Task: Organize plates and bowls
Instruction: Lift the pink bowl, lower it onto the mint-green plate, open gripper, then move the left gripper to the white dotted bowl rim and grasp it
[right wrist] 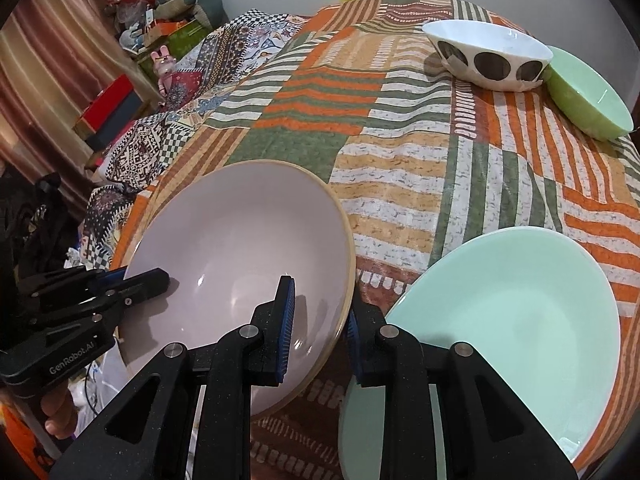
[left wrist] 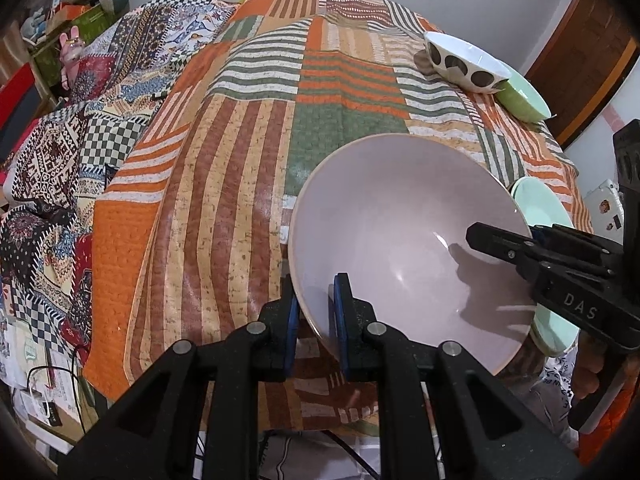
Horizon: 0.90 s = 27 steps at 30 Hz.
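Observation:
A large pale pink plate [left wrist: 404,232] is held above the patchwork cloth; it also shows in the right wrist view [right wrist: 244,240]. My left gripper [left wrist: 316,324] is shut on its left rim. My right gripper [right wrist: 320,328] is shut on its right rim, and it also shows in the left wrist view [left wrist: 532,240]. A mint green plate [right wrist: 508,328] lies on the cloth just right of the pink plate, partly under it. A white bowl with dark dots [right wrist: 488,56] and a green bowl [right wrist: 588,96] stand together at the far right.
The patchwork cloth [right wrist: 400,152] covers the table. A second patterned cloth [left wrist: 48,184] hangs at the left. Shelves with boxes and toys [left wrist: 60,32] stand at the far left. Cables and papers [left wrist: 44,396] lie below the table's front edge.

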Motion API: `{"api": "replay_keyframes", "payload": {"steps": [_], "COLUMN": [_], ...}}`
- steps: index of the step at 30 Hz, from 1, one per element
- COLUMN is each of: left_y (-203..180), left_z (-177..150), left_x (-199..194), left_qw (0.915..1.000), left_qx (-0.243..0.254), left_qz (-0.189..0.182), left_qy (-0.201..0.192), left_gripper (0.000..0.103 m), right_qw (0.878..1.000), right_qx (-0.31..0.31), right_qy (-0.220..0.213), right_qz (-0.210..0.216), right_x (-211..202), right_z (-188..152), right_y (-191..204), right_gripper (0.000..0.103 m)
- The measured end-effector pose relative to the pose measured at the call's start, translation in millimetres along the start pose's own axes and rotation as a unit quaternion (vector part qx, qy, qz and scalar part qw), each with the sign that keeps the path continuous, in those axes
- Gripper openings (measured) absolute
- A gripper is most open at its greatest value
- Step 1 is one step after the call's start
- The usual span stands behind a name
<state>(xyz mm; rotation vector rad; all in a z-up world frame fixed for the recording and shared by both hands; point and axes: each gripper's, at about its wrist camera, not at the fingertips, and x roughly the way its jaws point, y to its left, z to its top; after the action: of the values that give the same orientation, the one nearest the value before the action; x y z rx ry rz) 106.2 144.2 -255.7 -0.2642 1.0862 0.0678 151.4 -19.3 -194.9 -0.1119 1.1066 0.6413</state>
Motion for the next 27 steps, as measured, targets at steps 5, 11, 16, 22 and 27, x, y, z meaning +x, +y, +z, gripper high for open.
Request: {"api": "replay_keyframes", "payload": {"steps": [5,11,16,22,27], "left_y": [4,-2,-14,-37,-53], "left_z": [3,8,20,40,62], "left_x": [-8,-37,-64,-87,-94], "left_qw": [1.0,0.9996,0.9974,0.9931,0.9894], "left_qx": [-0.006,0.007,0.018,0.041,0.055], "left_qz": [-0.005,0.008,0.011,0.005,-0.001], "left_qy": [0.004,-0.027,-0.069,-0.11,-0.134], "left_gripper": [0.015,0.025,0.047,0.06,0.068], "right_qw": [1.0,1.0,0.998,0.992,0.985], "right_qx": [-0.005,0.007,0.014,0.049,0.077], "right_qy": [-0.001,-0.024,-0.06,-0.111,-0.148], "right_qz": [0.002,0.0,-0.013,-0.029,-0.054], "right_x": [-7,-29,-58,-91,-108], "right_z": [0,1,7,19,39], "right_y": [-1,-11,-24,-51,-76], "right_gripper": [0.023,0.024,0.032,0.045,0.045]}}
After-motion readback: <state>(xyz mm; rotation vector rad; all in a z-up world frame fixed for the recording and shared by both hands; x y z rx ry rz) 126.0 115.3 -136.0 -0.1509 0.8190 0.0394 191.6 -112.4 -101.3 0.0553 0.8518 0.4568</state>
